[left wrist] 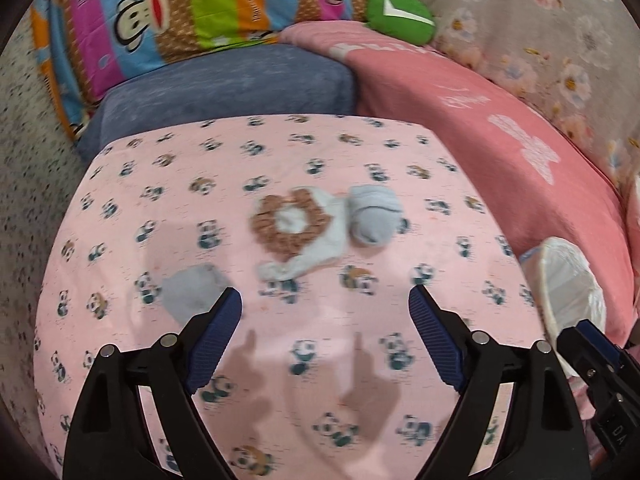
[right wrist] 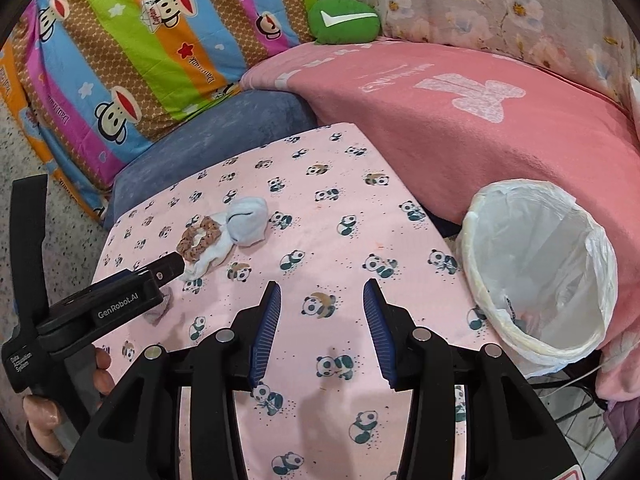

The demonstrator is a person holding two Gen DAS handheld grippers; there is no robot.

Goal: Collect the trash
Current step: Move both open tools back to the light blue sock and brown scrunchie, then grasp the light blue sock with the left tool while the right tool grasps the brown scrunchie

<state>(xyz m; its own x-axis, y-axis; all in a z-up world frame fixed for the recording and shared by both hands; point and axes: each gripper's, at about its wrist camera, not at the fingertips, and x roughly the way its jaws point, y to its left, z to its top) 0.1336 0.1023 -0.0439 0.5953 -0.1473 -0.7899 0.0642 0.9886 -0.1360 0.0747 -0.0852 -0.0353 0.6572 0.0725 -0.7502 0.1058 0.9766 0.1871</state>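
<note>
From the left wrist camera, the left gripper hangs over the panda-print pink sheet, its fingers spread wide and holding nothing. A grey crumpled scrap lies just beside the left fingertip, slightly outside the gap, so I judge a small shift leftward would bring it between the fingers. Farther ahead, roughly centred, lies a cluster: a brown scrunchie resting on a white sock whose long axis runs diagonally, with a pale blue balled sock touching its right side. The lined trash bin shows at the right edge.

From the right wrist camera, the right gripper is likewise released, its fingers apart over bare sheet. The cluster lies ahead and well to the left, with the left gripper's tip nearly touching the white sock. The grey scrap is mostly hidden behind that gripper's body. The bin, with a white bag, stands just beside the sheet's right edge, nearer the right gripper. The left hand is the better placed for the scrap.
</note>
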